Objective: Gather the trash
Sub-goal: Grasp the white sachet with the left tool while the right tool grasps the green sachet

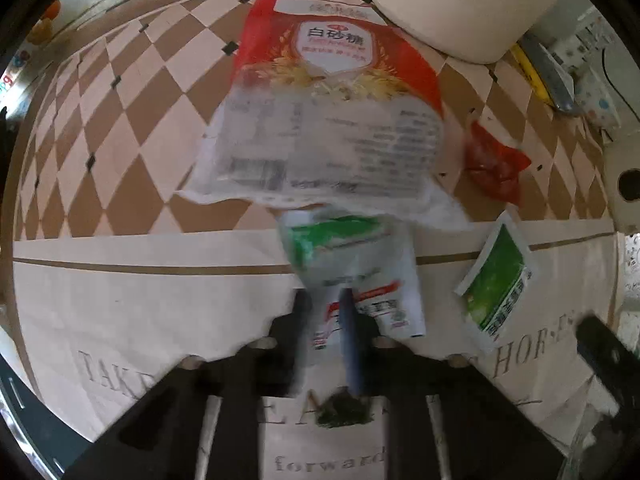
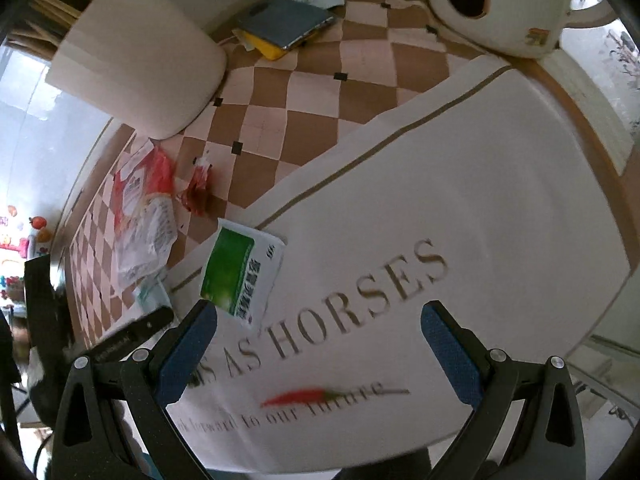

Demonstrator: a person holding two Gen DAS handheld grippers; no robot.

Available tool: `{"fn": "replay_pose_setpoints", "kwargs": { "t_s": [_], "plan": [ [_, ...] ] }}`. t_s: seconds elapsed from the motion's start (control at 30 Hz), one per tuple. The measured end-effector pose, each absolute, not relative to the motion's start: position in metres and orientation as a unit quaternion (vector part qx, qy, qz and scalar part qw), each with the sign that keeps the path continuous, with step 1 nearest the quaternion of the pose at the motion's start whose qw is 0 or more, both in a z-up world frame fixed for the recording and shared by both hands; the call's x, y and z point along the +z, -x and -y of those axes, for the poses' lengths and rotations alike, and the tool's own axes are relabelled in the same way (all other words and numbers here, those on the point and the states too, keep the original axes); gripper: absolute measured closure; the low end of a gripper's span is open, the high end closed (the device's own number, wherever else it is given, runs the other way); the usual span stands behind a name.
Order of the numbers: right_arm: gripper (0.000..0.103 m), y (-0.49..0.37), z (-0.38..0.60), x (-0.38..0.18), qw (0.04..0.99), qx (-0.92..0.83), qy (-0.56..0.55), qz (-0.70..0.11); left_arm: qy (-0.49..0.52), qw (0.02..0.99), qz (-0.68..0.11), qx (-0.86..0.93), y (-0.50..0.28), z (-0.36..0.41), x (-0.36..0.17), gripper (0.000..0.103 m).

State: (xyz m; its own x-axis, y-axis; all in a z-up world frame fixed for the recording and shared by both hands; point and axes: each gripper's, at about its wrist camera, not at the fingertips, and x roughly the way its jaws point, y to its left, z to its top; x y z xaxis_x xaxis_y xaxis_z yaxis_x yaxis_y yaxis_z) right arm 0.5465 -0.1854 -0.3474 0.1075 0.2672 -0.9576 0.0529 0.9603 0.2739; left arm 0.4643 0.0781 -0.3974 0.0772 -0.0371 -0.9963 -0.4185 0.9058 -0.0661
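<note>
1. Step in hand, by judgement: mid-collection. Left gripper [image 1: 340, 332] pinched shut on a thin white plastic packet w/ green band and red label [image 1: 360, 280], which stands up from the fingertips, long axis running straight ahead of the gripper, free end away from it. Frame blurred, so exact grip point hard to read.
2. Just beyond that packet's far end: large crinkled red-and-clear plastic sugar bag [image 1: 320, 112], printed face up, long axis also running away from left gripper, red end farthest. Cannot tell whether lifted w/ the packet or lying on the brown-and-cream checked tablecloth [image 1: 120, 120].
3. Right gripper [image 2: 320, 344] wide open, blue pads [image 2: 192, 344] well apart, nothing held; hovers over white printed part of the cloth [image 2: 480, 200].
4. Nearest loose trash for it: flat white sachet w/ green panel [image 2: 240, 272], ahead and left of the left finger, lying flat, long axis angled away-and-right, near corner just beside that fingertip. Same sachet sits ahead-right of left gripper [image 1: 496, 280].
5. Farther ahead-left of right gripper: small crumpled red wrapper [image 2: 198, 192], no clear long axis.
6. Small red chili [image 2: 300, 396] lies between right fingers, close in, long axis across the gripper, green stem to the right. Trash or not: unclear.
7. Next move, by judgement: swing right gripper left, line fingers across sachet's short side, drop low & close on an edge; flat film on cloth likely needs a scrape under. No bin visible in either view.
</note>
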Motion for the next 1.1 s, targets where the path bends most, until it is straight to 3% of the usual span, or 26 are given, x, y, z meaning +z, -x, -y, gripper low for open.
{"fn": "replay_pose_setpoints", "kwargs": {
  "t_s": [0.23, 0.43, 0.53, 0.57, 0.6, 0.67, 1.1],
  "plan": [
    [0.0, -0.562, 0.128, -0.381, 0.729, 0.088, -0.089, -0.673, 0.16, 0.713, -0.656, 0.187, -0.429, -0.11, -0.388, 0.103],
    [0.006, -0.556, 0.073, -0.393, 0.769, 0.059, 0.037, -0.636, 0.135, 0.723, -0.642, 0.219, -0.413, -0.123, -0.374, 0.103],
    [0.042, -0.545, 0.059, -0.387, 0.794, 0.073, 0.078, -0.598, 0.126, 0.728, -0.634, 0.226, -0.408, -0.121, -0.367, 0.103],
    [0.07, -0.541, 0.055, -0.383, 0.798, 0.086, 0.086, -0.59, 0.125, 0.73, -0.633, 0.225, -0.412, -0.12, -0.366, 0.103],
    [0.089, -0.54, 0.053, -0.381, 0.798, 0.092, 0.087, -0.589, 0.123, 0.732, -0.631, 0.225, -0.409, -0.118, -0.363, 0.103],
    [0.097, -0.537, 0.054, -0.378, 0.792, 0.112, 0.062, -0.597, 0.121, 0.738, -0.626, 0.221, -0.412, -0.114, -0.354, 0.103],
    [0.1, -0.474, 0.084, -0.288, 0.804, 0.188, -0.04, -0.563, 0.134, 0.8, -0.551, 0.197, -0.347, -0.121, -0.267, 0.103]
  ]
}}
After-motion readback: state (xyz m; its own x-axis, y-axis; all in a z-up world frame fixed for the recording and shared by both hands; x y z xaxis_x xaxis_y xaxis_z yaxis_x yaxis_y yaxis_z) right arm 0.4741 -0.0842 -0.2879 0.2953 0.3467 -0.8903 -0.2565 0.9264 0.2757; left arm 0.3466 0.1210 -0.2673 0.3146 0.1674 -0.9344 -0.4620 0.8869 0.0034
